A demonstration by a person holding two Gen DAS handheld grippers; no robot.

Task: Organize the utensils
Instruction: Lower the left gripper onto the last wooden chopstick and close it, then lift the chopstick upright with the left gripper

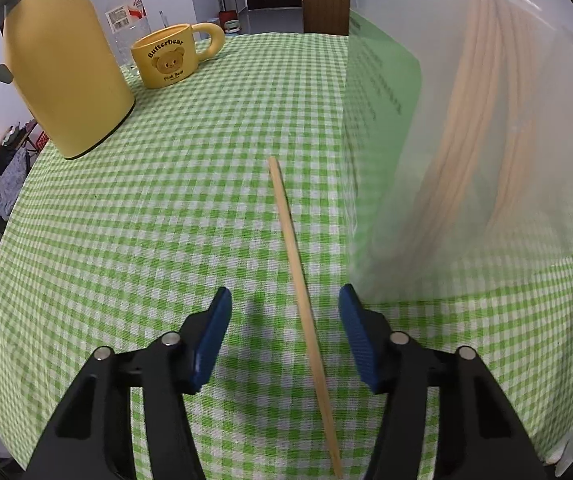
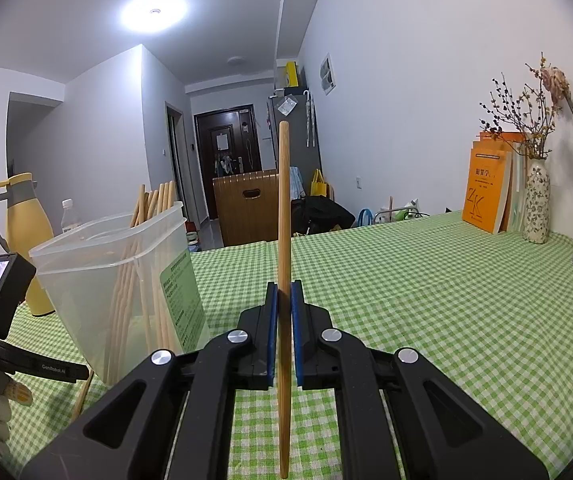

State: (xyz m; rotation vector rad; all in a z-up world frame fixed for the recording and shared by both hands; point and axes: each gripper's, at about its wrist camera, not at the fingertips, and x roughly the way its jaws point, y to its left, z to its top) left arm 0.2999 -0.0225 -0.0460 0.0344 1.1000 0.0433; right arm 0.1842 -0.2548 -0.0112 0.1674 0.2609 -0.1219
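Yellow jug (image 1: pixel 62 64), bear mug (image 1: pixel 170 58), water btl (image 1: pixel 124 8), books (image 2: pixel 490 188), vases (image 2: pixel 536 204), gingham cloth (image 1: pixel 146 220)

The tablecloth (image 1: pixel 146 220) is green-and-white check, and the jug (image 1: pixel 58 64) and mug (image 1: pixel 168 58) are yellow, the mug printed with a bear. The chopstick (image 1: pixel 302 292) is pale wood, the tub (image 2: pixel 118 280) cloudy clear with a green label, and the books (image 2: pixel 486 188) are orange.

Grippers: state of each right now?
Left gripper: open, straddling a chopstick on the tablecloth.
Right gripper: closed on an upright chopstick.
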